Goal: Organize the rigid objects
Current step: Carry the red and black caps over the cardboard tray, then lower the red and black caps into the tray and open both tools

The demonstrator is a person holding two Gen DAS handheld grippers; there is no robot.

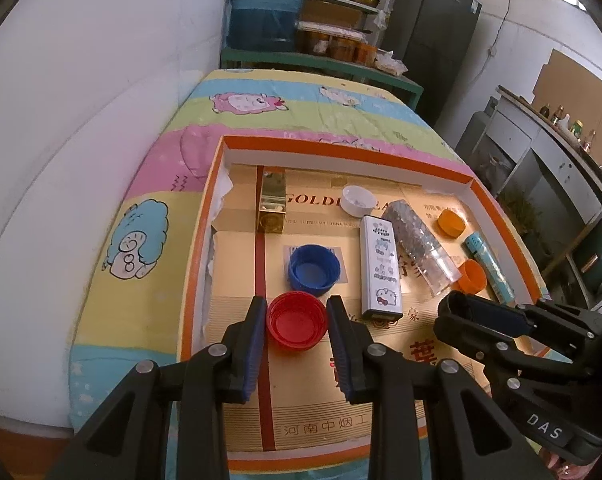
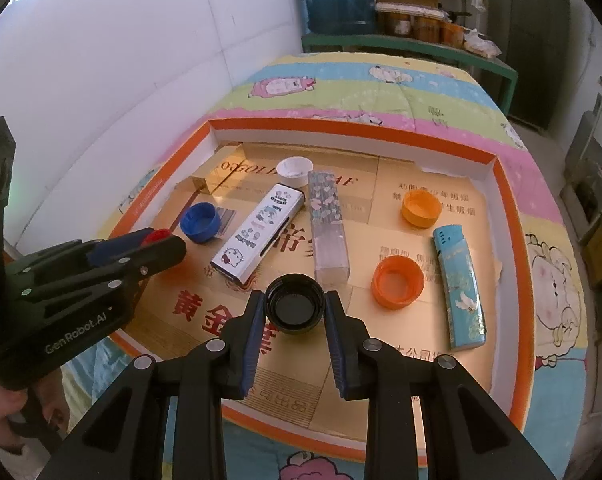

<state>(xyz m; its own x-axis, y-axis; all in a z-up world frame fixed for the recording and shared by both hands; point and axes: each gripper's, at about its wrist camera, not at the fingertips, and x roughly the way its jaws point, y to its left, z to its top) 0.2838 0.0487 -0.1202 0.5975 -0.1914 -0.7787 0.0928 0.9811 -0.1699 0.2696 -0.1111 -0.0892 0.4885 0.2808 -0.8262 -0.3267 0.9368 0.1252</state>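
Background only: cartoon quilt point(image 1: 149, 200) over the bed, pastel stripes with sheep and cat prints. White wall point(image 1: 81, 60) on the left. Blue water jug point(image 1: 267, 4) on a green bench point(image 1: 321, 62) behind, jars point(image 1: 341, 46) just beside it, shelf point(image 1: 353, 2) with pans above. Dark fridge point(image 1: 433, 40) right of the shelf. Grey cabinet point(image 1: 541, 152) with bottles point(image 1: 569, 124) on top at far right.

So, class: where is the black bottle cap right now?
Right wrist view: the black cap sits between the right gripper jaws, near the tray's front, left of an orange cap.
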